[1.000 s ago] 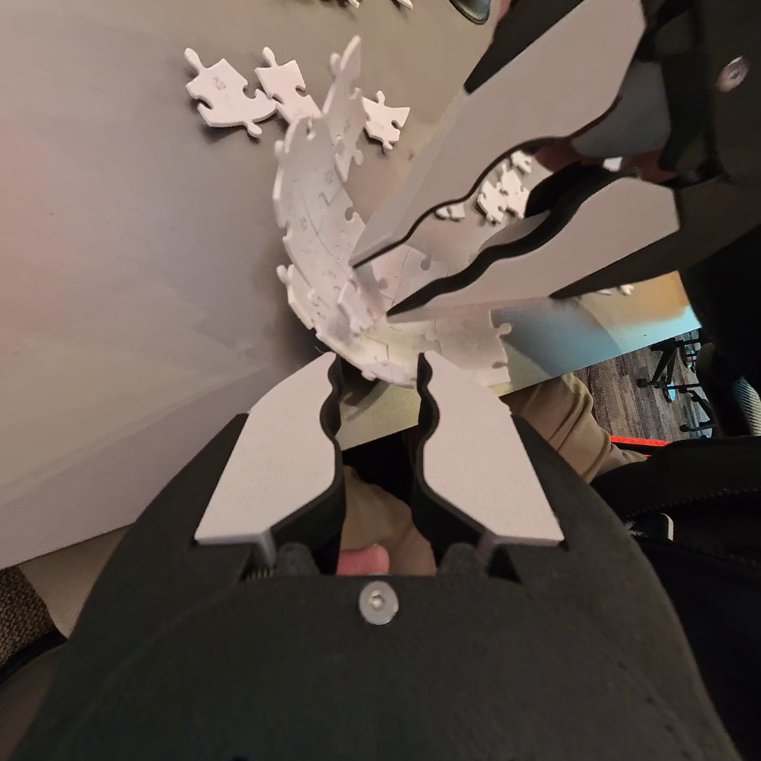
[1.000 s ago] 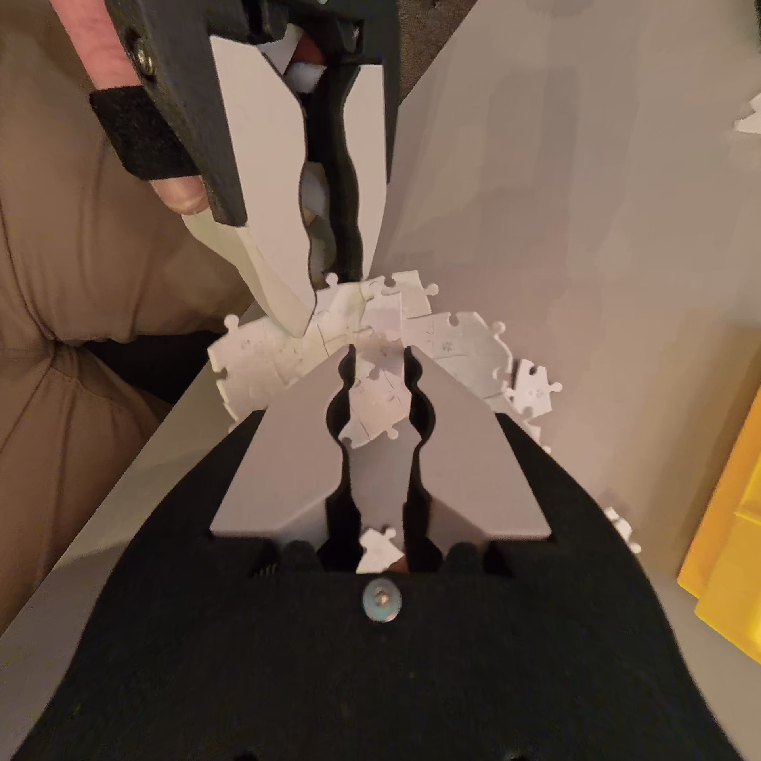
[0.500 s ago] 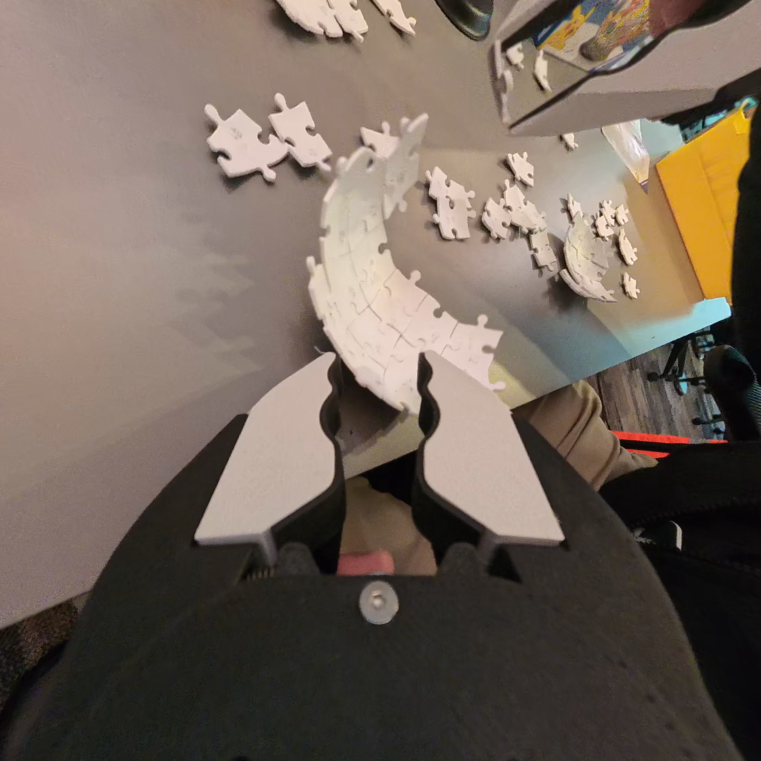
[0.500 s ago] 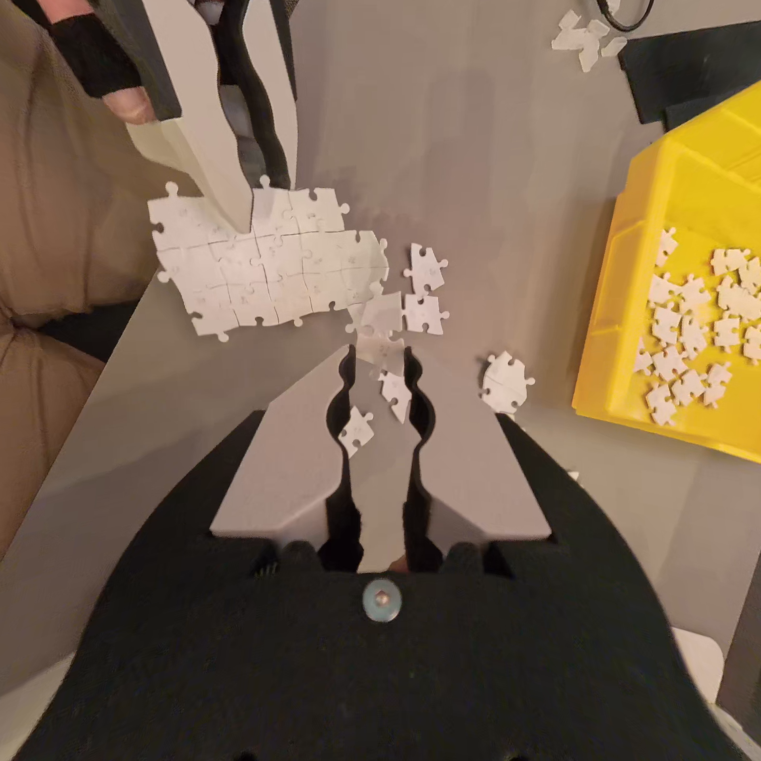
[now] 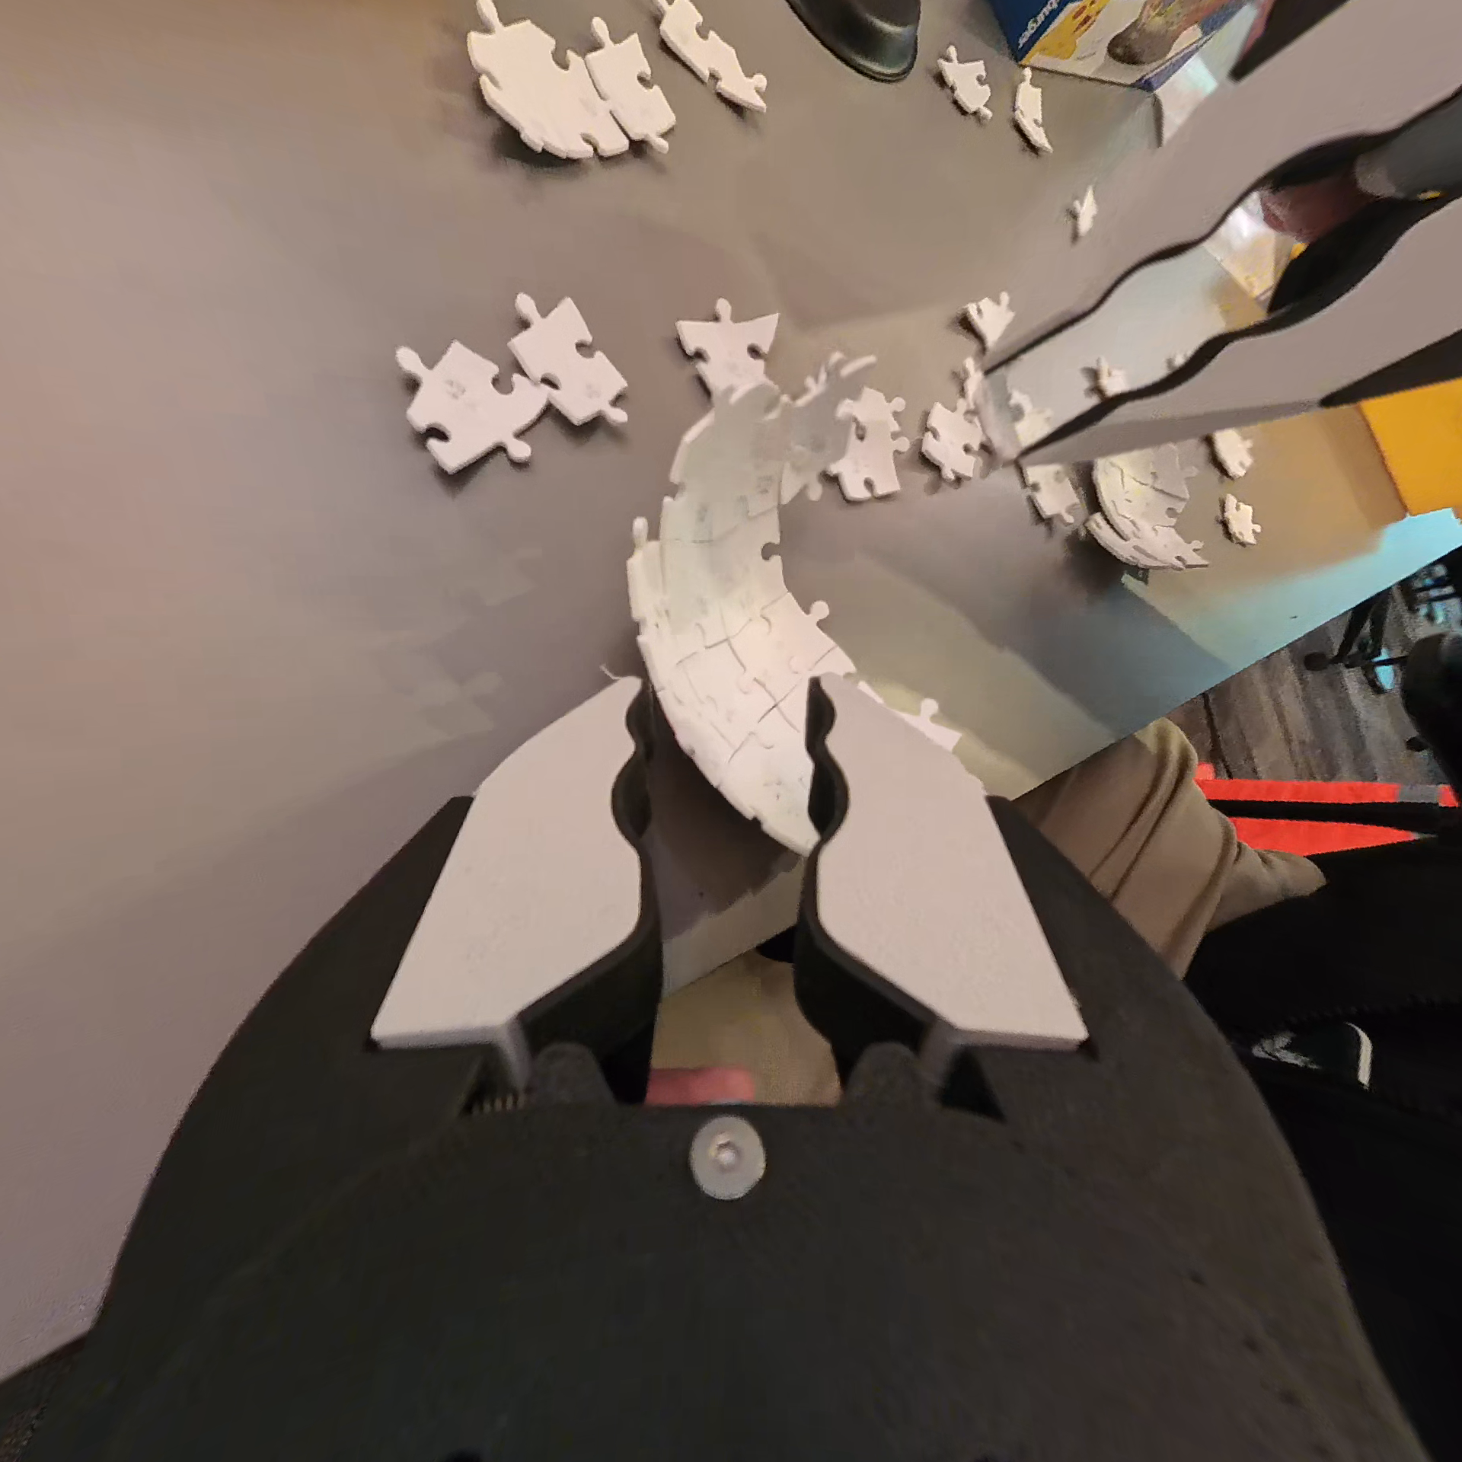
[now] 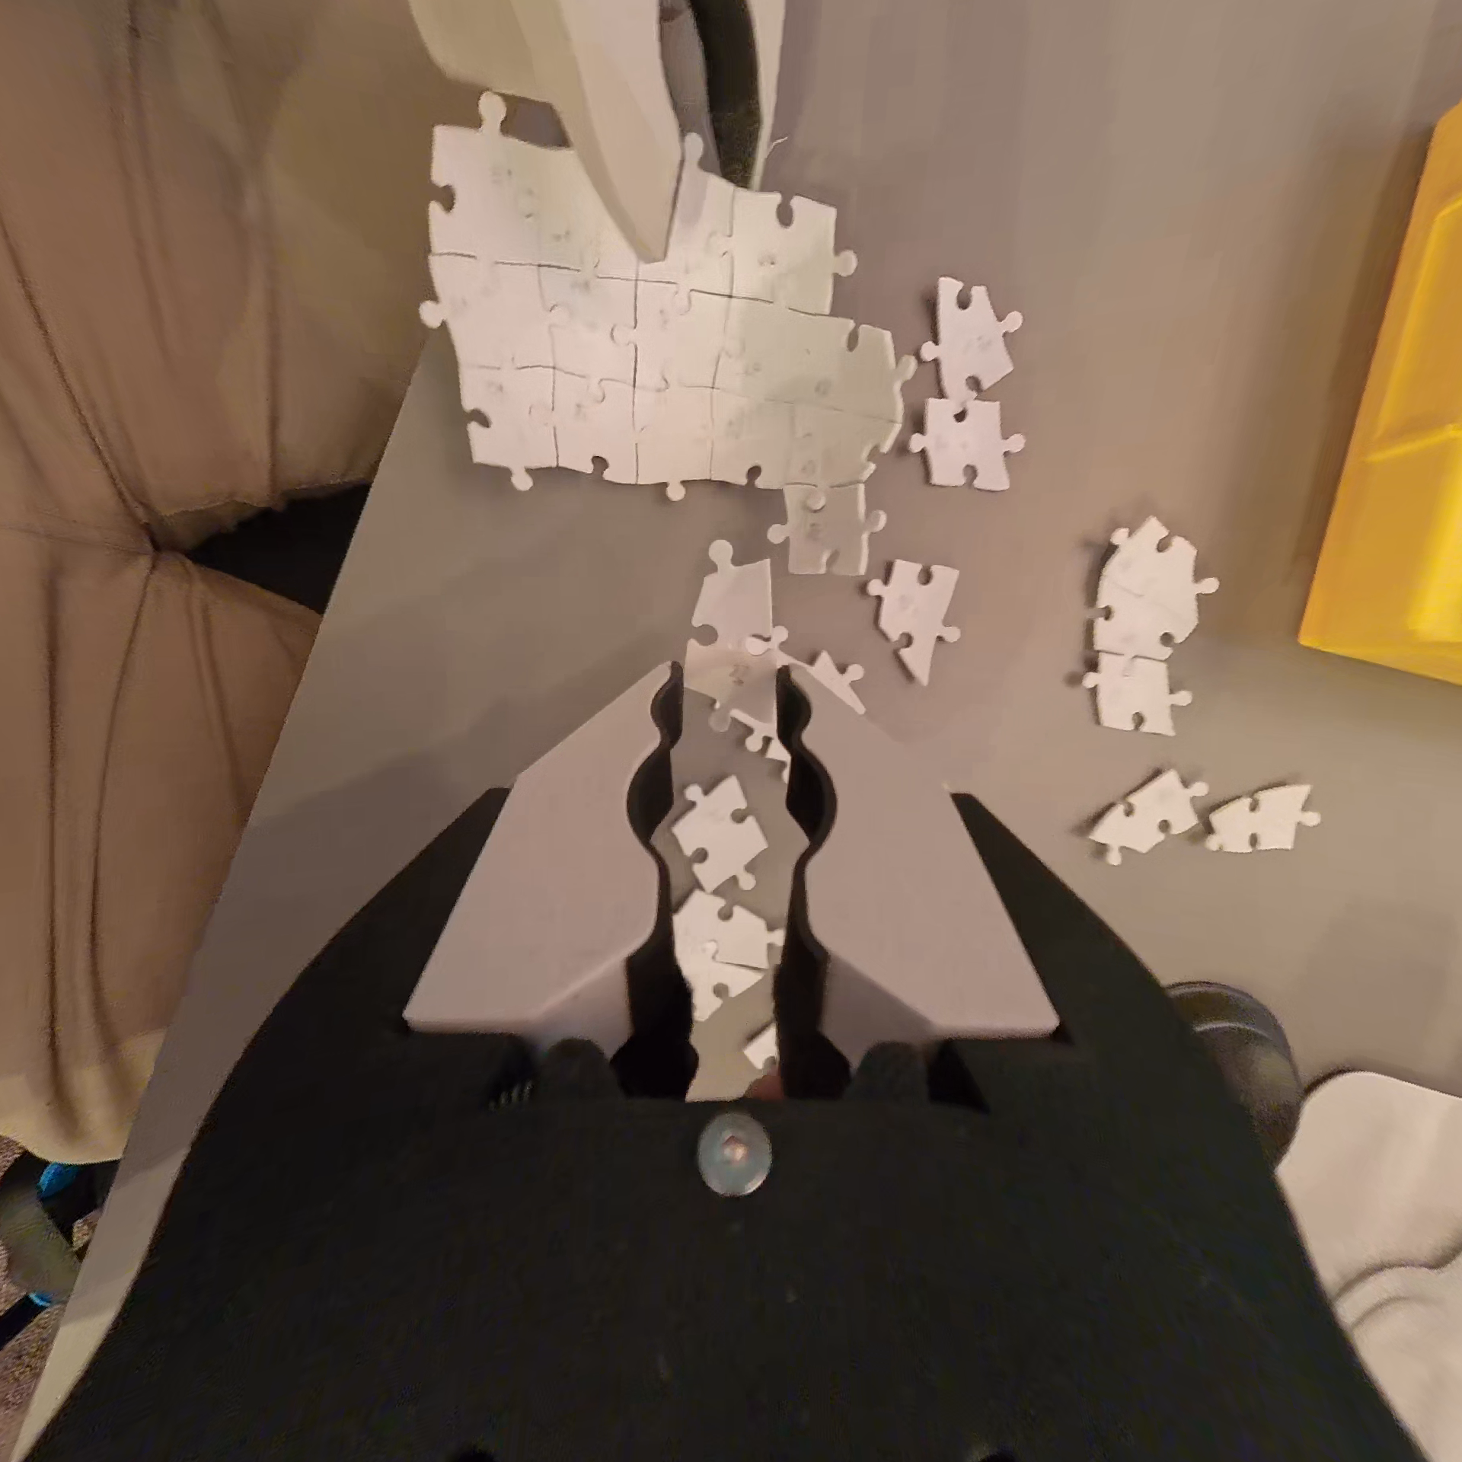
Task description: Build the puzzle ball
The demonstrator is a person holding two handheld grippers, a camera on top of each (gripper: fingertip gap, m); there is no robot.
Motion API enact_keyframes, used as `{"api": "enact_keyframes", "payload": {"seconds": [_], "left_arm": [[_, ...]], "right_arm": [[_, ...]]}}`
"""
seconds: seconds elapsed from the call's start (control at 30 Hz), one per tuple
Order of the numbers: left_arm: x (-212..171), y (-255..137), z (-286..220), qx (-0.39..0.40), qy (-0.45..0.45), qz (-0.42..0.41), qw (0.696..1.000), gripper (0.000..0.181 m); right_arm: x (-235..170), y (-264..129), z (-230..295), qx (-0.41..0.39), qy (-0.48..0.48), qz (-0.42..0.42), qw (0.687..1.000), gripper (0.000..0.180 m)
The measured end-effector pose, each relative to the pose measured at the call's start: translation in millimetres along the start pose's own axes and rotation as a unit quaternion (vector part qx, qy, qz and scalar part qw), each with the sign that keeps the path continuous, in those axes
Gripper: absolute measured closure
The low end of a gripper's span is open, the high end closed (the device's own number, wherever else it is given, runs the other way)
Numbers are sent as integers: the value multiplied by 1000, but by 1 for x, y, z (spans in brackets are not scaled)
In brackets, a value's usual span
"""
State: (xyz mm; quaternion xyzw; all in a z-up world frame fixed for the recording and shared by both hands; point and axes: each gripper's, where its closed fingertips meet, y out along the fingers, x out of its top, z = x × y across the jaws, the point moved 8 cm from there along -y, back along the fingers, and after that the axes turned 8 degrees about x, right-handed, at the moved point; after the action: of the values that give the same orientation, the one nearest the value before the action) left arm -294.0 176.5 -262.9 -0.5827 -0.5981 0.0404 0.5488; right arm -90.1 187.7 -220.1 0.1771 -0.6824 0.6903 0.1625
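Far from finished, by judgement: 1 curved panel (image 5: pixel 712 633) of joined pieces, clamped at its near edge in the left gripper (image 5: pixel 728 712), tilted up over the table (image 5: pixel 237 554) rim. Just beyond the panel, right gripper (image 6: pixel 728 680) with jaws parted, gripping nothing, above loose pieces (image 6: pixel 918 617). Farther past the panel, 1 smaller curved section (image 5: pixel 1139 506). Left to do: joining singles, pairs and both sections, then closing the sphere.
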Motion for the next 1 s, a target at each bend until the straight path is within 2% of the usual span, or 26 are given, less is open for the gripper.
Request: {"api": "enact_keyframes", "payload": {"seconds": [0.17, 0.37, 0.47, 0.63, 0.77, 1.0], "left_arm": [[13, -6, 8, 21, 24, 5, 999, 138], [37, -10, 13, 66, 108, -1, 992, 133], [52, 3, -1, 84, 210, 21, 974, 127], [79, 32, -18, 124, 356, 66, 924, 117], [84, 51, -19, 98, 376, 93, 917, 108], [79, 70, -11, 104, 399, 124, 902, 104]], "right_arm": [[-2, 4, 15, -1, 12, -4, 1000, 158], [3, 20, 22, -18, 11, -11, 1000, 158], [3, 23, 23, -20, 18, -10, 1000, 158], [2, 22, 23, -36, 26, -12, 999, 158], [3, 25, 24, -37, 31, -15, 999, 158], [-1, 29, 22, -37, 35, -15, 999, 158]]}}
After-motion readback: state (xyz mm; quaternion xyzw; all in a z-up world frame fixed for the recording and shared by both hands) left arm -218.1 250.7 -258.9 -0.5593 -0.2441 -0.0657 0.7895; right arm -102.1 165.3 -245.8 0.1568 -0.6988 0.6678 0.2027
